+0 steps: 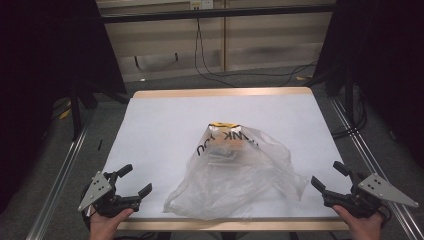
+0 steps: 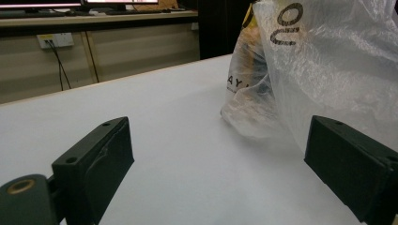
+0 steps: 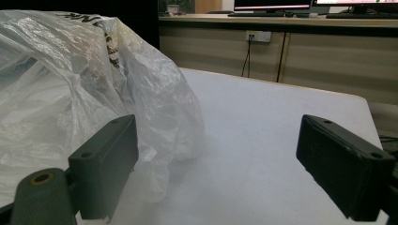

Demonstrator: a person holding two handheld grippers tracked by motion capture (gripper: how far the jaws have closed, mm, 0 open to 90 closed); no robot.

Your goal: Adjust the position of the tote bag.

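A crumpled clear plastic bag (image 1: 237,172) with dark lettering is found lying at the middle of the white table (image 1: 165,125), toward its near edge. The left gripper (image 1: 134,181) and the right gripper (image 1: 329,175) are held at the near corners, jaws spread wide and empty, both well apart from the bag.

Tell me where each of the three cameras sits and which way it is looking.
High view: above the near edge, looking forward and down at the table; both hands, left gripper and right gripper show.
Left gripper view: rides the left gripper, looking across the table between its open jaws.
Right gripper view: likewise on the right gripper.
All three share the plastic bag.
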